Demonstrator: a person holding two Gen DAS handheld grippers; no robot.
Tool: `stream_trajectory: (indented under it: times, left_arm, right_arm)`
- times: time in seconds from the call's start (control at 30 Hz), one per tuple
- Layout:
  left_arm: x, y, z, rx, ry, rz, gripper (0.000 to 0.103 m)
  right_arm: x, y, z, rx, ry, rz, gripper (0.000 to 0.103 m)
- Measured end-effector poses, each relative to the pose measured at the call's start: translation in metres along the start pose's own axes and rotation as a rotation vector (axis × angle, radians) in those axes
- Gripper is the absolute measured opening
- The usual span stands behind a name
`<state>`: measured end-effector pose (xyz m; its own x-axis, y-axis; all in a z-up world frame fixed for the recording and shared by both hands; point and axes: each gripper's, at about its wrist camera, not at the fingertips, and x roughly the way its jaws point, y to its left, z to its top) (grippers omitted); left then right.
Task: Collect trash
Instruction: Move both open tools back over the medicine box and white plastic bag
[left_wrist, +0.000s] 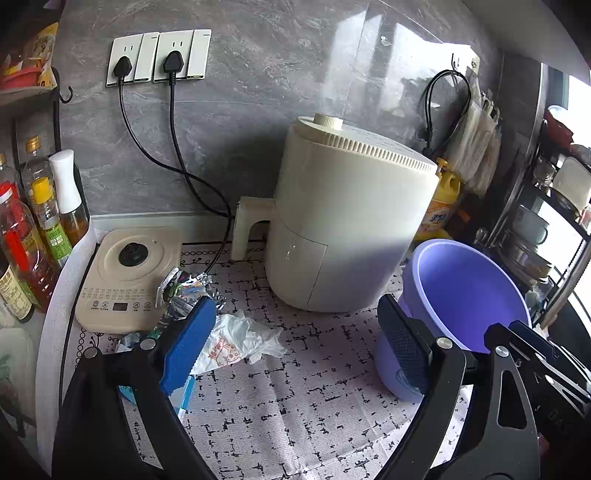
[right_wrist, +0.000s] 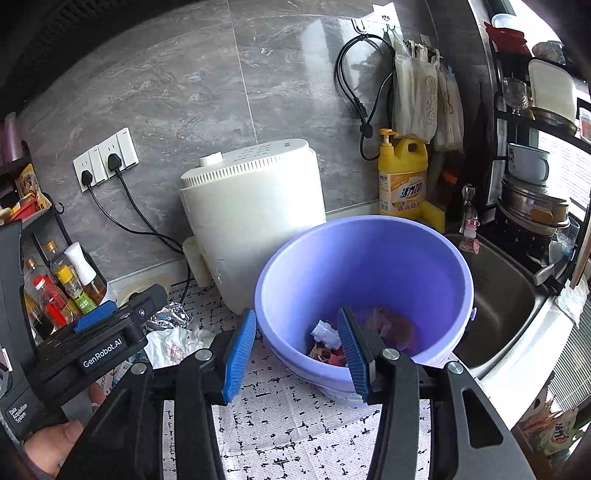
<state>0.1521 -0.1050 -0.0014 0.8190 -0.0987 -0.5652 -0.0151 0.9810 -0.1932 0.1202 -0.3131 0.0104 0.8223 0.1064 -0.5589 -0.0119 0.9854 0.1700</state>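
A crumpled white plastic bag (left_wrist: 240, 339) lies on the patterned mat, just right of my left gripper's left pad. Behind it sits a crushed foil wrapper (left_wrist: 184, 291). My left gripper (left_wrist: 295, 347) is open wide above the mat with nothing between its pads. The purple bucket (left_wrist: 461, 291) stands to its right. In the right wrist view the bucket (right_wrist: 369, 258) holds a white scrap (right_wrist: 325, 332) and pinkish scraps (right_wrist: 391, 325). My right gripper (right_wrist: 297, 354) is open; its jaws straddle the bucket's near rim without pressing it. The bag (right_wrist: 173, 343) and foil (right_wrist: 170, 314) show at left.
A cream air fryer (left_wrist: 347, 214) stands behind the mat, a cooker base (left_wrist: 129, 273) at left with oil bottles (left_wrist: 37, 229) beside it. Two black cords run to wall sockets (left_wrist: 159, 55). A yellow detergent bottle (right_wrist: 402, 177) and the sink (right_wrist: 498, 302) lie right of the bucket.
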Motion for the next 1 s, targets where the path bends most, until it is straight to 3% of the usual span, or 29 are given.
stream_trajectory:
  times: [0.53,0.8,1.0]
  left_arm:
    - [-0.032,0.099,-0.034,-0.142,0.035,0.221,0.088]
    - [-0.012,0.121,-0.054,-0.201,0.101,0.299,0.088]
    - [0.011,0.124,-0.064,-0.235,0.136,0.305,0.092]
  right_arm:
    - [0.019,0.081,-0.031,-0.131,0.088,0.182,0.046]
    - [0.039,0.094,-0.043,-0.175,0.144,0.219,0.046]
    - [0.058,0.098,-0.051,-0.217,0.194,0.233,0.048]
